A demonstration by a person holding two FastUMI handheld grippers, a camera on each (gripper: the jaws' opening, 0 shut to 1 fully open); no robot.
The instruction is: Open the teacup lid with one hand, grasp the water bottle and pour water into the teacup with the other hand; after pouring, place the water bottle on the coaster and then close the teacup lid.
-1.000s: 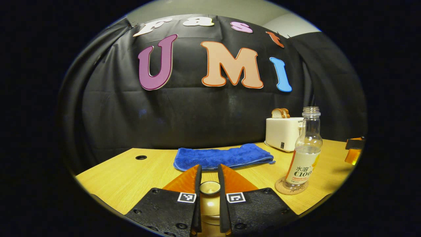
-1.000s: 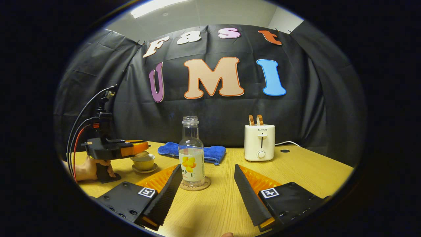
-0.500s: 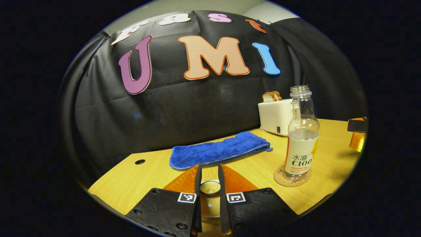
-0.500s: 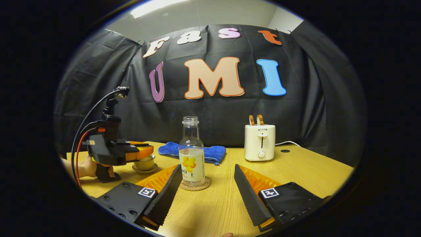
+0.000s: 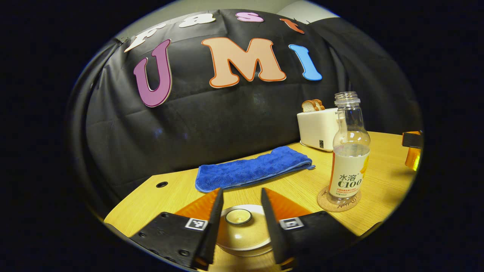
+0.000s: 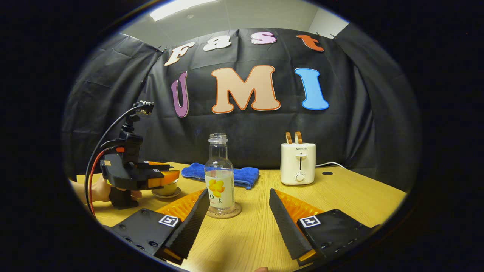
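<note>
Left gripper view: left gripper (image 5: 239, 221) open, fingers apart beside the lid (image 5: 242, 226) knob. Right gripper (image 6: 239, 219) open; bottle (image 6: 219, 175), labelled "C100", ahead-left on coaster (image 6: 224, 211).

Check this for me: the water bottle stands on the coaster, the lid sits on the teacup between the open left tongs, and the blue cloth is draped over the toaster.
One thing is wrong. In the left gripper view the blue cloth lies flat on the table, beside the toaster, not draped over it. The rest holds: water bottle on coaster, lid on the teacup between the open left tongs.
</note>
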